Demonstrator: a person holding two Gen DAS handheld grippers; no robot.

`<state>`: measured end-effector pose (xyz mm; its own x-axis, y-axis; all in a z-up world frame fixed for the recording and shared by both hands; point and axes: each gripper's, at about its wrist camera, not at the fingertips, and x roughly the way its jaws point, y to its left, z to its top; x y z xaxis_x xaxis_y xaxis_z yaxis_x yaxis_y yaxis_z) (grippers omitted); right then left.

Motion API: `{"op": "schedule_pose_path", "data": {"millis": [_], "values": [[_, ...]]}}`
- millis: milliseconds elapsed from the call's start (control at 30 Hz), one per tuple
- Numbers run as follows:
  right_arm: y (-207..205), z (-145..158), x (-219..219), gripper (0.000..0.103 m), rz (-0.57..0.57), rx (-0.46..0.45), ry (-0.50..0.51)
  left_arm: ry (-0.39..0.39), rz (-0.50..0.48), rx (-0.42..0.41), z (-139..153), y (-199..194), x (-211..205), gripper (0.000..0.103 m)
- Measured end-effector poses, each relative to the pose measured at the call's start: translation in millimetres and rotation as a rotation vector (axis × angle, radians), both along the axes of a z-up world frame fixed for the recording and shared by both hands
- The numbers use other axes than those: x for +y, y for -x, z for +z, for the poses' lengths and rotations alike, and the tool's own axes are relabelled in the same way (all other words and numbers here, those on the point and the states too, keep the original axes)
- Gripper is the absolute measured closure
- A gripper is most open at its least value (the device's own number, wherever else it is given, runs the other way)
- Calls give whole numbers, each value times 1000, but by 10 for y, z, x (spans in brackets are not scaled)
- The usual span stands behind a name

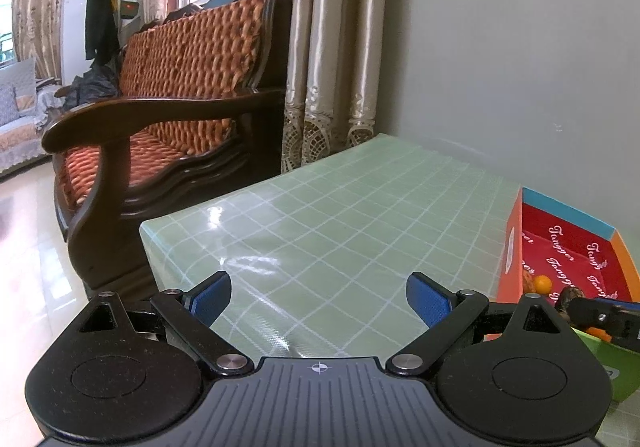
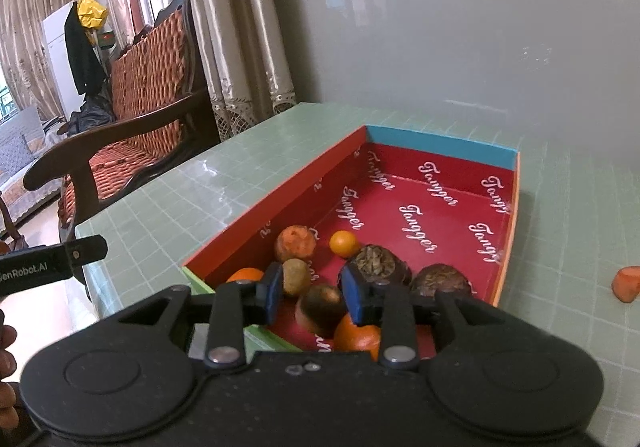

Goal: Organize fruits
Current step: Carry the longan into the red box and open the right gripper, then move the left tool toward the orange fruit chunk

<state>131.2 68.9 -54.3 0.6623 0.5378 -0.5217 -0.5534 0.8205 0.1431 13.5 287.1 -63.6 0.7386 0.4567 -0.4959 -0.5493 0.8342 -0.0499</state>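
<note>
Red-lined cardboard box (image 2: 440, 207) sat on green worktop (image 2: 180, 199), fruit heaped at its near end. Right gripper (image 2: 310, 297) hovered there, jaws part-open, empty. Left gripper (image 1: 318, 299) wide open, empty. Orange piece (image 2: 626, 283) lay stray to the right: likely light, soft; grip across its middle.

- Green table with a white-grid glossy cover (image 2: 168, 203); bare cover ahead of the left fingers.
- Red-lined shallow cardboard box with orange walls (image 2: 436, 163) sits on it, under and beyond the right fingers.
- Orange cut fruit piece (image 2: 625, 284) lies on the cover, well right of the right fingers, apart from the box.
</note>
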Motion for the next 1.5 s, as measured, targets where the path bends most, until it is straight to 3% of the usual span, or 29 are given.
{"op": "schedule_pose_path", "data": {"millis": [300, 667, 733, 900, 1067, 1500], "values": [[70, 158, -199, 67, -64, -61, -12, 6, -9, -2, 13, -9, -59, 9], [179, 258, -840, 47, -230, -155, 15, -34, -117, -20, 161, -156, -477, 9], [189, 252, -1005, 39, -272, -172, 23, -44, -144, -25, 198, -197, -610, 9], [190, 240, -1503, 38, -406, -188, 22, -70, -239, -35, 292, -329, -992, 9], [256, 201, -1981, 25, -594, -245, 90, -90, -356, -45, 372, -477, -1455, 9], [394, 75, -3030, 16, -953, -199, 95, -138, -656, -41, 375, -826, -2764, 9]]}}
